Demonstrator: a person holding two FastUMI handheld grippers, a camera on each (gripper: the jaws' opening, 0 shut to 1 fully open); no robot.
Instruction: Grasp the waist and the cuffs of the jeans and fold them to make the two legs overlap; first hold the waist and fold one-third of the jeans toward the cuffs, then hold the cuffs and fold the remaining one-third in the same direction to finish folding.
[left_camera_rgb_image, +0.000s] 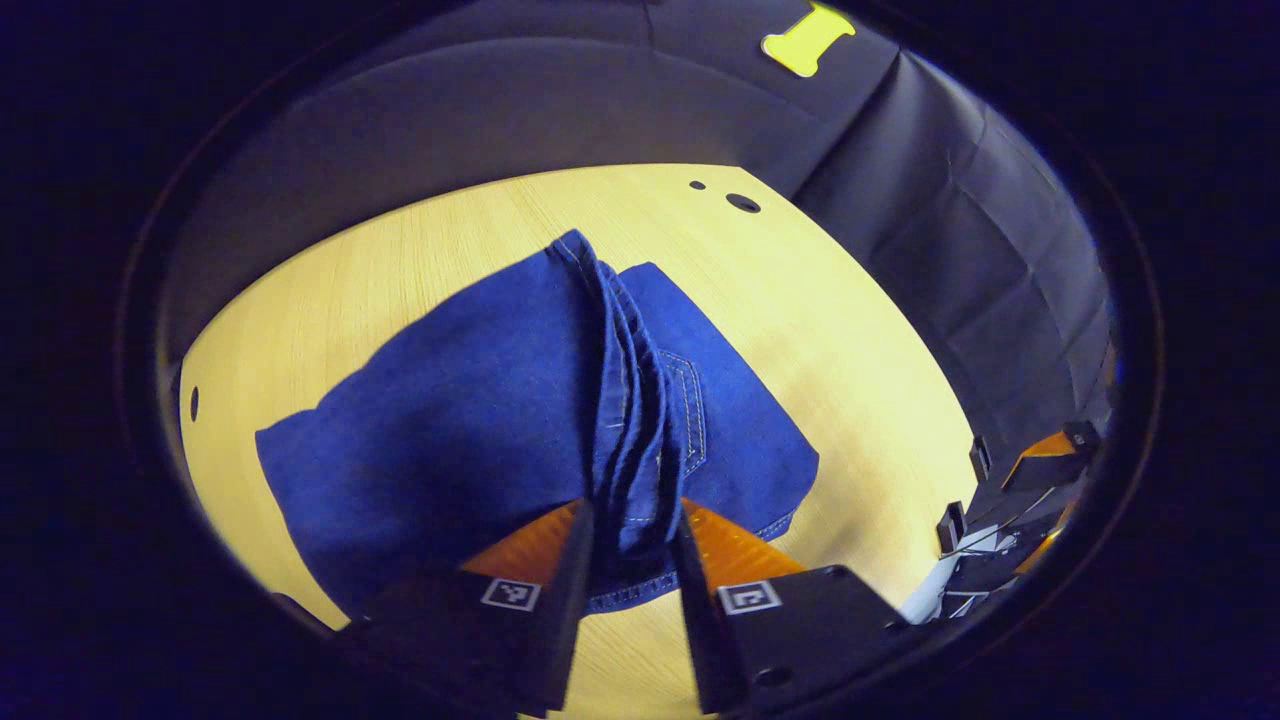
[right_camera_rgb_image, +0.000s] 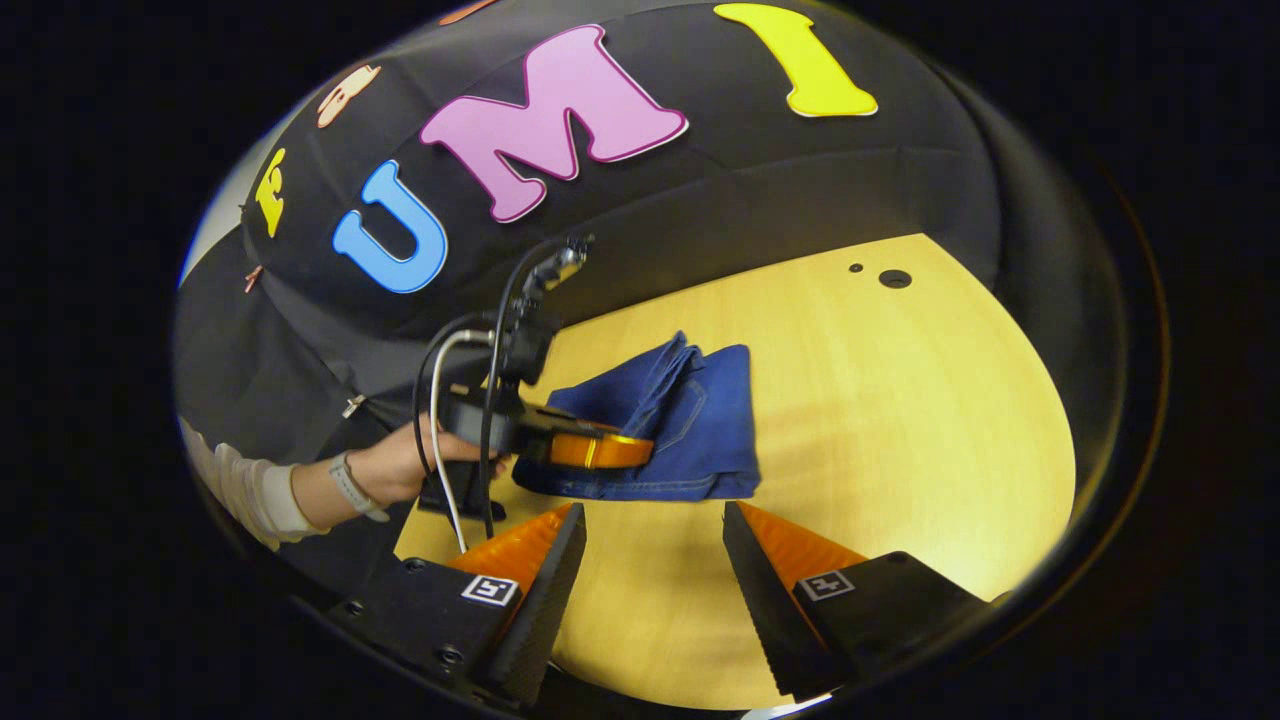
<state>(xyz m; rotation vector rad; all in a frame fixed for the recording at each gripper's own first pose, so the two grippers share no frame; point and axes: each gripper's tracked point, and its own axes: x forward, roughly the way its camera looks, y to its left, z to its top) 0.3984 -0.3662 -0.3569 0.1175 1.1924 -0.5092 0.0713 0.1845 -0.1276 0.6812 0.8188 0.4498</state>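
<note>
Left gripper view looks down along the left hand-held gripper (left_camera_rgb_image: 632, 545), whose two fingers (left_camera_rgb_image: 575, 570) stand close together with a bunched ridge of blue denim pinched between them; both fingers press on the cloth. The jeans (left_camera_rgb_image: 470, 420) lie folded on the light wooden worktop (left_camera_rgb_image: 850, 330), spread as a broad flat panel to the left of the ridge and a smaller panel with a stitched pocket (left_camera_rgb_image: 690, 410) to its right. A hemmed edge with pale stitching hangs just below the fingertips, over the wood. Two dark round holes (left_camera_rgb_image: 742, 203) mark the far part of the worktop, near the black cloth wall (left_camera_rgb_image: 960, 250). At the right rim of this view part of the other gripper can be seen, too cut off to say more.

Right gripper view shows the right hand-held gripper (right_camera_rgb_image: 655, 545) low over bare worktop (right_camera_rgb_image: 900, 420), its fingers (right_camera_rgb_image: 760, 570) set well apart with nothing between them. Beyond them the jeans (right_camera_rgb_image: 715, 420) sit as a compact folded bundle near the middle of the wood, layered edges raised toward the left. The left hand-held gripper (right_camera_rgb_image: 600, 450) reaches into that bundle from the left side, held by a person's hand (right_camera_rgb_image: 400, 465) with a pale sleeve (right_camera_rgb_image: 240, 490) and a wristband; black and white cables (right_camera_rgb_image: 440, 400) loop up from its body to a small mount above it.
</note>
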